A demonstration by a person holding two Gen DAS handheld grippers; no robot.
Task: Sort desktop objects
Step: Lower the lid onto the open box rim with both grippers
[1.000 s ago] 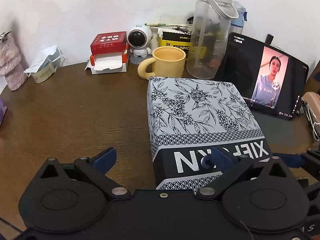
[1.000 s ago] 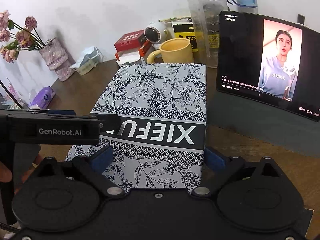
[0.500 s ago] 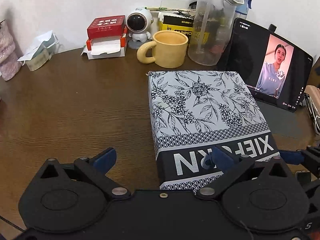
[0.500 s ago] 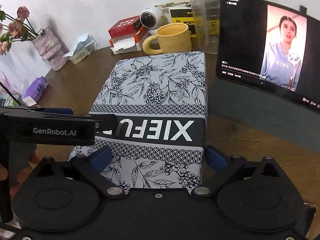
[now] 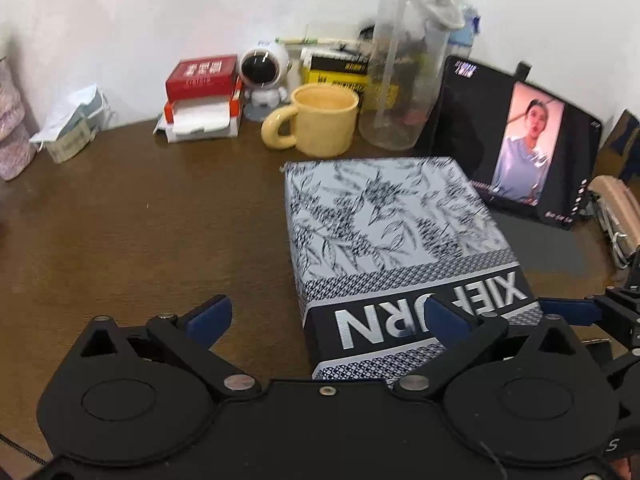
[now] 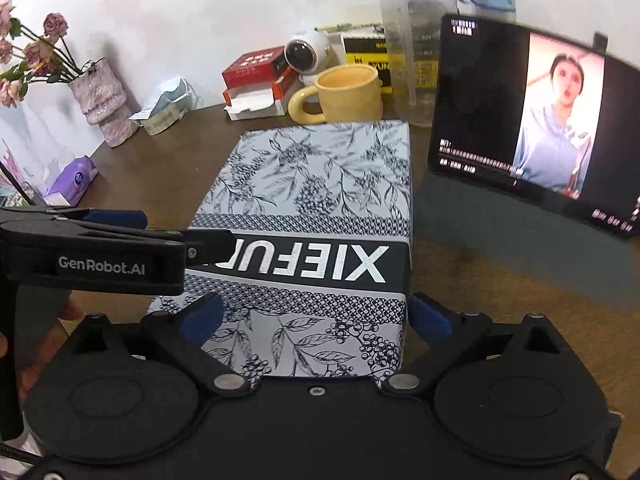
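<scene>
Both tongs (image 6: 316, 318) nearer patterned box (image 6: 320, 184).

Patterned box (image 6: 316, 208) seemingly between right gripper (image 6: 316, 316) fingers

Patterned box (image 6: 320, 200): printed card, slight sheen, silvery lettering. Table (image 5: 140, 220): dark brown wood, smooth. Mug (image 5: 316, 120): matt yellow ceramic. Bottle (image 5: 404, 80): clear plastic.

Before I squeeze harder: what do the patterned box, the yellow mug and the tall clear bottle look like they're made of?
Patterned box: likely printed cardboard with a slightly glossy wrap; crisp folded edges, silvery lettering catching light. Yellow mug: probably glazed ceramic, judging by its thick rim, chunky handle and soft sheen. Tall clear bottle: seemingly clear plastic; see-through wall, whitish plastic-looking lid and carry loop, though glass can't be ruled out.
</scene>
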